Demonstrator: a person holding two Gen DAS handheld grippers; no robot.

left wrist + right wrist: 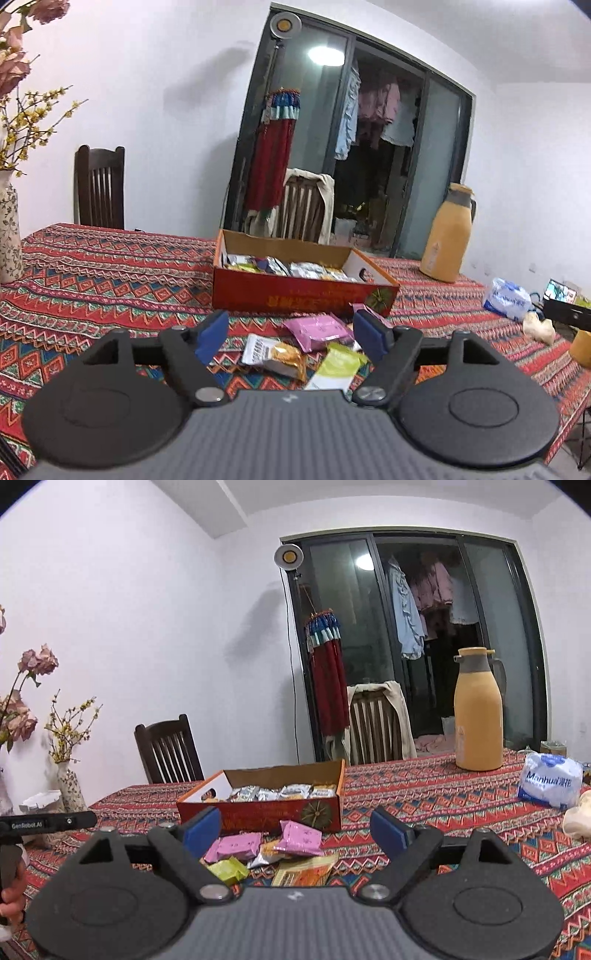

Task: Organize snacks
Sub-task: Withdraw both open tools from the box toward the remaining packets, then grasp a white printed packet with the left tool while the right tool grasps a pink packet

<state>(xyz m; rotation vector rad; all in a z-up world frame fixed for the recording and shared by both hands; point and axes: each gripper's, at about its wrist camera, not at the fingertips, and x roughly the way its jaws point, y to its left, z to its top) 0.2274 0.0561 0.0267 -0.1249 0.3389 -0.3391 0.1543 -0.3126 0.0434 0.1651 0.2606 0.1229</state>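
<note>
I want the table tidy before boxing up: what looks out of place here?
Several snack packets lie loose in a jumbled pile on the tablecloth, in front of the red box rather than in it. The others already sit inside.

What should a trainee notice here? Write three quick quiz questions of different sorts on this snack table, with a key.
1. True or false: the red cardboard box already holds wrapped snacks.
2. Which lies loose in front of the box: A) pink snack packets, B) a spoon, C) a cup?
3. Fill in: the tall tan thermos jug stands ___ on the patterned tablecloth.

Key: 1 true; 2 A; 3 upright.
</note>
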